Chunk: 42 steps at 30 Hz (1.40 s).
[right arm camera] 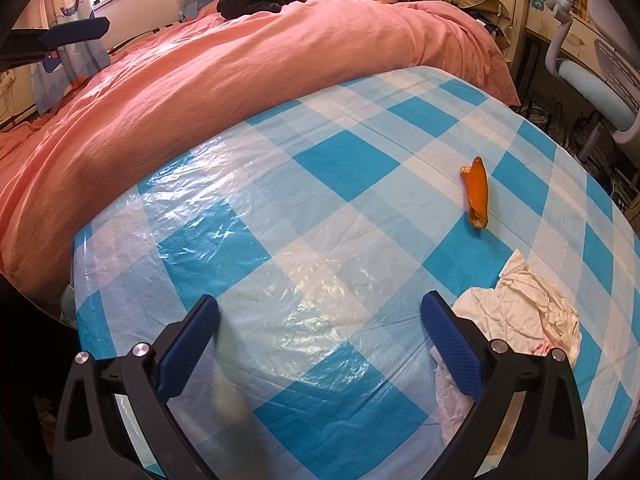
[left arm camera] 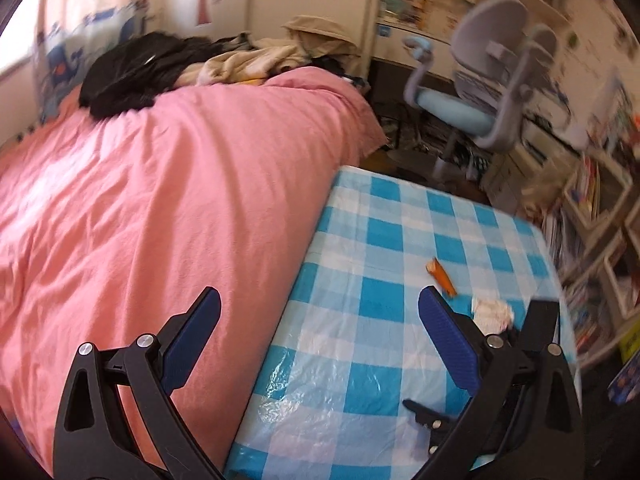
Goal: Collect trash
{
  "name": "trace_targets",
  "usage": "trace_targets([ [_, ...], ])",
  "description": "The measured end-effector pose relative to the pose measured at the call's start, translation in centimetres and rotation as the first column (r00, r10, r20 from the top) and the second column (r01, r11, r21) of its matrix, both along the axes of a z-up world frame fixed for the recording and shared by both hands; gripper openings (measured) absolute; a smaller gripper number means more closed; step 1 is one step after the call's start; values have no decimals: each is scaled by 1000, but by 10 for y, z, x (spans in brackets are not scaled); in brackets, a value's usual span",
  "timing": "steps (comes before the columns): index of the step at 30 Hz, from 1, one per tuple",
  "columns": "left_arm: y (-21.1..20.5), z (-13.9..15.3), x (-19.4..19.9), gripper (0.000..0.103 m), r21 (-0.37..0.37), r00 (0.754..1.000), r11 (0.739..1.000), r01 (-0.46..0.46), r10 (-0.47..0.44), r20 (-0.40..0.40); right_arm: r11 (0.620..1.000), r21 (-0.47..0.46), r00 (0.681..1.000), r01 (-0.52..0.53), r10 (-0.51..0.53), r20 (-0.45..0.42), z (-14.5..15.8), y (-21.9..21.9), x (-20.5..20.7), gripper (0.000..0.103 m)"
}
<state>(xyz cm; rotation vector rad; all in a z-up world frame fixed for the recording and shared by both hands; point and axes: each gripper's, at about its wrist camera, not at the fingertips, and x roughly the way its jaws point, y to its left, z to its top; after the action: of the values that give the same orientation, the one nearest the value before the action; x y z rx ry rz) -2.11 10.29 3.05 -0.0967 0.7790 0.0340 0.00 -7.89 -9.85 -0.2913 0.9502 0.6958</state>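
While both show orange peel [right arm camera: 476,196], only left catches right tongs [left arm camera: 480,364]

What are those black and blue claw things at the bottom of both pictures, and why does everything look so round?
Those are two grabbing tools, and a person holds one in each hand. Each tool has a small camera looking forward along its two fingers, and the camera's wide lens bends the picture. One picture comes from the left gripper, the other from the right gripper. Both are open and hold nothing. Below them is a table with a blue and white checked plastic cover, next to a bed with a pink blanket. On the table lie an orange peel and a crumpled white tissue. That is the trash to pick up.
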Motion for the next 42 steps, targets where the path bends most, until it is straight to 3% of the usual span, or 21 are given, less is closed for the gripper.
trace_targets([
  [9, -33, -4, -10, 95, 142, 991, 980, 137, -137, -8, 1000, 0, 1000, 0, 0, 1, 0, 0, 0, 96],
  [17, -5, 10, -14, 95, 20, 993, 993, 113, -113, 18, 1000, 0, 1000, -1, 1, 1, -1, 0, 1, 96],
  [28, 0, 14, -20, 95, -10, 993, 993, 116, -115, 30, 1000, 0, 1000, -1, 1, 1, 0, 0, 1, 96],
  [31, -1, 15, -22, 95, 10, 993, 994, 108, -108, 40, 1000, 0, 1000, -1, 1, 1, -1, 0, 1, 96],
  [38, -26, 18, -33, 95, 173, 987, 979, 111, -129, 95, 1000, 1, 1000, -1, 1, 1, -1, 0, 1, 96],
  [42, -27, 21, -34, 95, 162, 986, 980, 114, -132, 101, 1000, 1, 1000, -1, 1, 1, -1, 0, 1, 96],
])
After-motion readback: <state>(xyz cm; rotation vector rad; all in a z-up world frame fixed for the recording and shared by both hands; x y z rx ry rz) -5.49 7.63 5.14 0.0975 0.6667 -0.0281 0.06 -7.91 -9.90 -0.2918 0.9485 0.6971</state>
